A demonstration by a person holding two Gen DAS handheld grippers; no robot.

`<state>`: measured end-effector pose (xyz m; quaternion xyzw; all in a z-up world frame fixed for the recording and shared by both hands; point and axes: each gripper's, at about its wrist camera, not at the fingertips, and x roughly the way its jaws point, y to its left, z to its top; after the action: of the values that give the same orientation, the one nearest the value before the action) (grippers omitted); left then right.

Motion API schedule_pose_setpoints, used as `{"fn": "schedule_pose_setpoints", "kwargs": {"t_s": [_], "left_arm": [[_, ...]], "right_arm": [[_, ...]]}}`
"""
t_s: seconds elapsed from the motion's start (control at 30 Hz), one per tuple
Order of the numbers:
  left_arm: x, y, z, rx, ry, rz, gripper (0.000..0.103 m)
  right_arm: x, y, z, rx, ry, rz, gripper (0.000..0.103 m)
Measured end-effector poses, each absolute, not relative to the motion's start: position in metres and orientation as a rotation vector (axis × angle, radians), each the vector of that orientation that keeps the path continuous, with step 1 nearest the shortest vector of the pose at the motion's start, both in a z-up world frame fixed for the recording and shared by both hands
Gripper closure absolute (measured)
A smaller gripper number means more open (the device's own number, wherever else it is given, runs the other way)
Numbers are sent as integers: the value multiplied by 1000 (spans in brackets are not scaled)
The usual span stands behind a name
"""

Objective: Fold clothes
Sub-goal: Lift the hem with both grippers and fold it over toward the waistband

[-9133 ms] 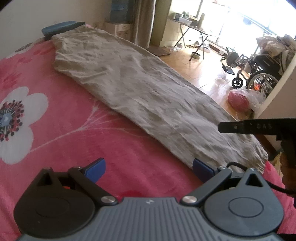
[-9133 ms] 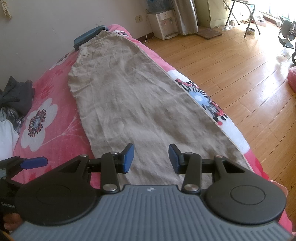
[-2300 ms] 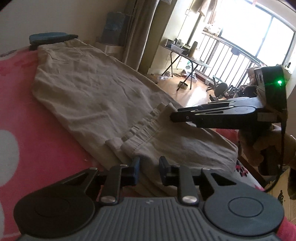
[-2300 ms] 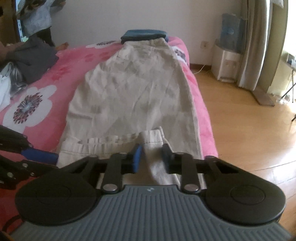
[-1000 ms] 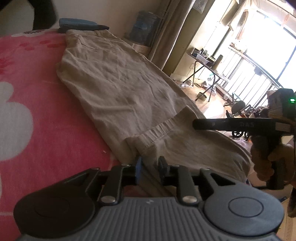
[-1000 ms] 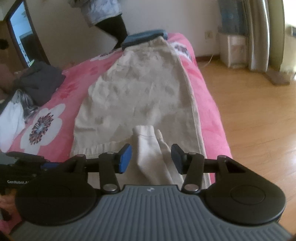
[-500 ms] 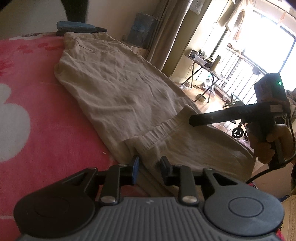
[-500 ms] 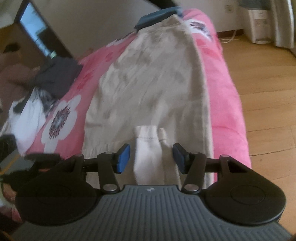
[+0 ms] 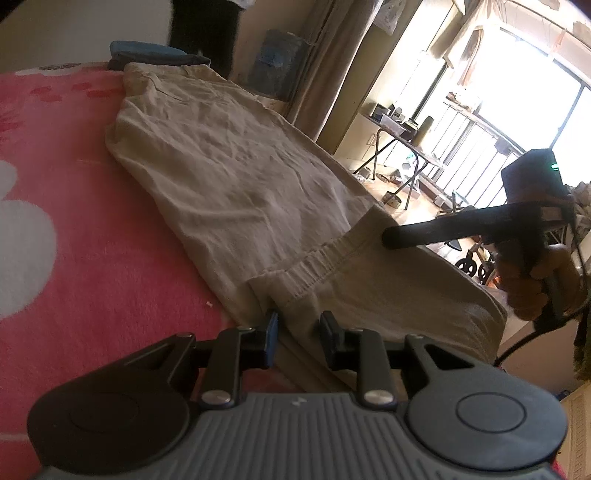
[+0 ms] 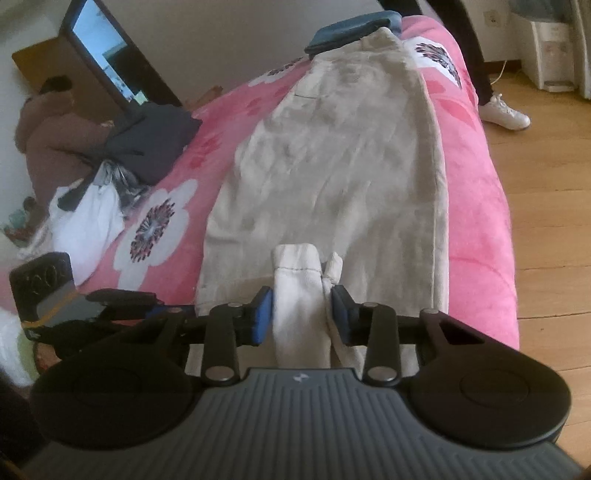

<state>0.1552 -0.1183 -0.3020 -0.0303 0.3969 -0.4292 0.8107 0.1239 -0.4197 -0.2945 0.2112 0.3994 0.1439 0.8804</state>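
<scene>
Beige trousers (image 9: 240, 177) lie lengthwise on the pink flowered bed (image 9: 74, 258), their near leg end folded back so the gathered hem (image 9: 321, 258) rests on top. My left gripper (image 9: 298, 328) stands at the hem's left corner, jaws narrow with fabric between them. In the right wrist view the trousers (image 10: 332, 166) run away from me. My right gripper (image 10: 302, 314) has a pale upright bunch of the hem (image 10: 295, 266) pressed between its blue pads. The right gripper (image 9: 388, 236) shows from the side at the hem's right corner, and the left gripper (image 10: 147, 302) at the lower left.
A folded blue cloth (image 10: 351, 26) lies at the far end of the bed. Dark and white clothes (image 10: 147, 144) are piled at the left, beside a seated person (image 10: 55, 125). Another person's leg and white shoe (image 10: 504, 114) stand on the wooden floor (image 10: 546, 184) to the right.
The right jaws, wide apart half a second ago, have narrowed onto the hem bunch. The left jaws have widened slightly since a second ago. Both grippers have drawn back a little.
</scene>
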Motion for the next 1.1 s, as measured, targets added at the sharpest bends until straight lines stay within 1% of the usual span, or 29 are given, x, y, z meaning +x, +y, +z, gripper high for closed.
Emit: {"fn": "schedule_pose_setpoints", "kwargs": {"t_s": [0.07, 0.17, 0.2, 0.23, 0.3, 0.33, 0.37, 0.4, 0.43, 0.47, 0.53, 0.67, 1.1], "left_arm": [[155, -119, -302, -71, 848, -915, 77], [156, -119, -301, -81, 854, -907, 77], [156, -119, -300, -83, 855, -905, 77], [156, -119, -299, -85, 855, -903, 77], [155, -118, -297, -93, 855, -901, 74], [155, -117, -296, -100, 851, -902, 70], [155, -115, -295, -106, 847, -902, 64], [155, -114, -294, -106, 839, -906, 61], [154, -113, -293, -105, 832, -910, 55], [154, -111, -293, -105, 824, -914, 53], [156, -111, -294, -109, 832, -930, 50], [156, -116, -294, -102, 845, -953, 49], [163, -140, -295, -86, 910, -1020, 48]], "right_arm": [[126, -420, -298, 460, 828, 288, 69], [128, -420, -302, 487, 818, 268, 74], [125, -418, -301, 485, 805, 257, 80], [120, -416, -300, 480, 789, 248, 88], [109, -413, -298, 490, 750, 234, 94], [103, -413, -295, 508, 722, 236, 96], [97, -413, -292, 525, 693, 238, 96], [91, -413, -289, 542, 664, 240, 96], [85, -414, -286, 560, 635, 242, 96], [79, -414, -283, 577, 605, 244, 96], [70, -413, -278, 590, 567, 249, 96], [63, -416, -279, 600, 562, 221, 96], [49, -441, -307, 769, 504, 148, 96]]}}
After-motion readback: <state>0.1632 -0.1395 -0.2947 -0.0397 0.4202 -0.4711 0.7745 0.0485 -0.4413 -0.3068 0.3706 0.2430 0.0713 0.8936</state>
